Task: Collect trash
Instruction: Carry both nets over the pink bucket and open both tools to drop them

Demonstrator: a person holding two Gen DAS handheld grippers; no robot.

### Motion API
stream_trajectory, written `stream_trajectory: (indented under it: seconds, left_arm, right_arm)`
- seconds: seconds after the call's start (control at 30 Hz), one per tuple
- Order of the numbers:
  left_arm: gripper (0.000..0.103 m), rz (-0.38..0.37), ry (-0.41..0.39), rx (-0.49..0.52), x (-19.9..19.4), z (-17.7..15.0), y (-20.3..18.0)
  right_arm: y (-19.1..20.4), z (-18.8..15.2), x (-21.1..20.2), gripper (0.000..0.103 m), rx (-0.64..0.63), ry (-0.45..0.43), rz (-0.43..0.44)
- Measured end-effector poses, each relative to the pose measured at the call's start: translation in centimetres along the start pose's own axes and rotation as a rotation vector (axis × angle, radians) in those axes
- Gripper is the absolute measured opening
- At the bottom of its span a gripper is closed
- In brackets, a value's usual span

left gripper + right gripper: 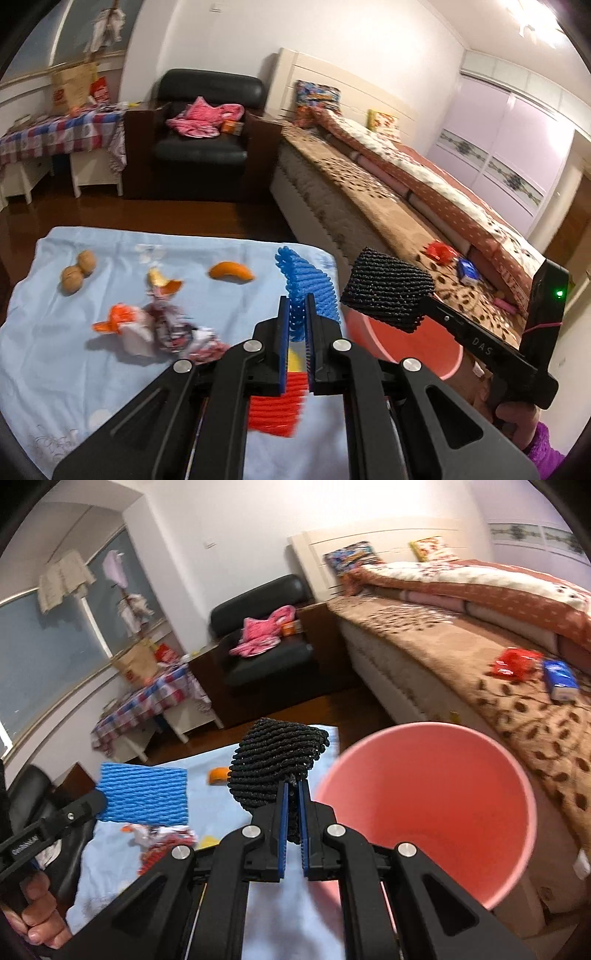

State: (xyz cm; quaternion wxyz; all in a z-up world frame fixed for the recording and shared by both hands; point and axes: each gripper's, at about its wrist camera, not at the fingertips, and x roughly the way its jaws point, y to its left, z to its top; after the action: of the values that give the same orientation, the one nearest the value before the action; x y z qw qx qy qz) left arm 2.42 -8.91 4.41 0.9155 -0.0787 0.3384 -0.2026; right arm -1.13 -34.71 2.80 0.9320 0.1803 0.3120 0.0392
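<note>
Trash, near first: blue foam net clamped edge-on in left tongs, black foam net clamped in right tongs, both lifted clear of the desk, probably so as to travel to the pink bin just right of the desk, mouth open and tilted toward the tongs for an easy drop. Two nets carried, one per tongs. Left on the desk's blue cloth: one red foam net under the left tongs, a heap of crumpled wrappers, two orange peel pieces, two walnuts at far left. Farther right, on the bed: one red packet, one blue packet.
</note>
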Motion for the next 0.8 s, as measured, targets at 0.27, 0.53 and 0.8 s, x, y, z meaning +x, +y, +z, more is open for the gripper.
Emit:
stream_trajectory:
  seconds: [0.27,0.53,0.8]
  left_arm:
    - [0.007,-0.082,0.063,0.079,3.0,-0.4,-5.4]
    - [0.007,-0.112,0.149,0.147,6.3,-1.9,-9.4]
    - [0.007,-0.094,0.198,0.176,8.5,-3.2,-11.2]
  right_arm:
    - [-3.9,-1.0,-2.5,0.005,-0.011,-0.025,-0.146]
    - [-6.8,-2.1,-3.0,0.006,0.019,0.001,-0.198]
    - [-8.2,-2.7,-3.0,0.009,0.046,0.029,-0.207]
